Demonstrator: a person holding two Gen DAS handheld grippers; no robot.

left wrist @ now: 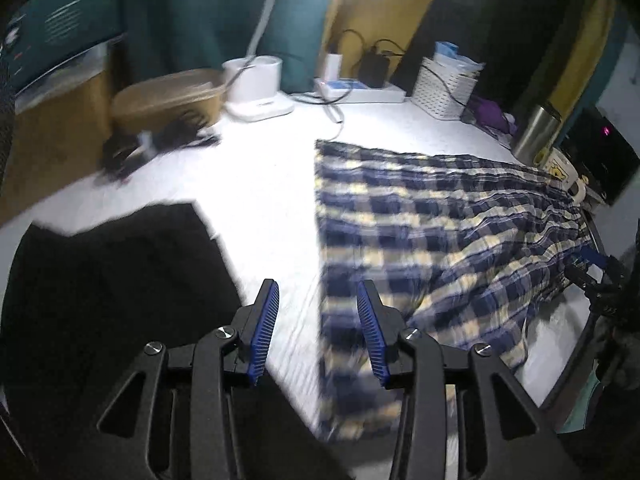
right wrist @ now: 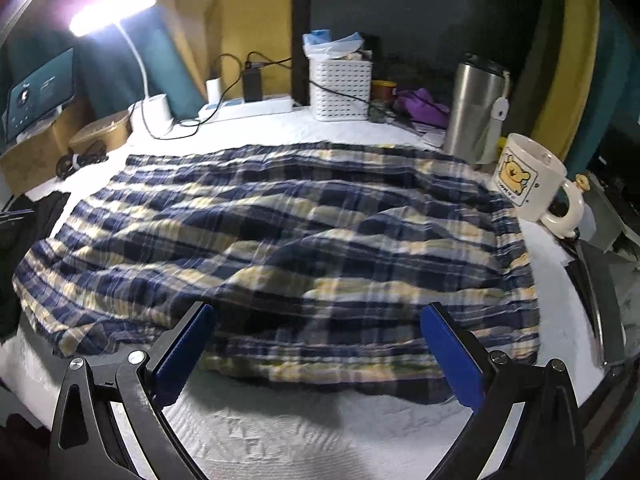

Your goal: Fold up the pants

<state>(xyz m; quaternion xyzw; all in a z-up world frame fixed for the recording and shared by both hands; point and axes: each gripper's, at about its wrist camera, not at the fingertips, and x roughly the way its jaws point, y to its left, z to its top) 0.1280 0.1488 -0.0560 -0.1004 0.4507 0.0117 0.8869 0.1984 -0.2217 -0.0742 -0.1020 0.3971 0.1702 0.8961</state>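
Note:
Blue and cream plaid pants [left wrist: 440, 220] [right wrist: 300, 232] lie spread and rumpled on the white table cover [right wrist: 320, 432]. My left gripper [left wrist: 317, 285] hovers open over the pants' left edge. Its blue pads [left wrist: 264, 332] have only the white cover and the cloth's edge below them, and nothing is pinched. My right gripper [right wrist: 318, 309] stands wide open just above the pants' near edge, and its fingers [right wrist: 452, 356] hold nothing.
A black cloth [left wrist: 120, 280] lies left of the pants. Along the back stand a lamp base [right wrist: 156, 108], power strip with cables [right wrist: 248, 106], white basket [right wrist: 340, 88] and steel tumbler [right wrist: 474, 108]. A bear mug [right wrist: 528, 176] touches the pants' right corner.

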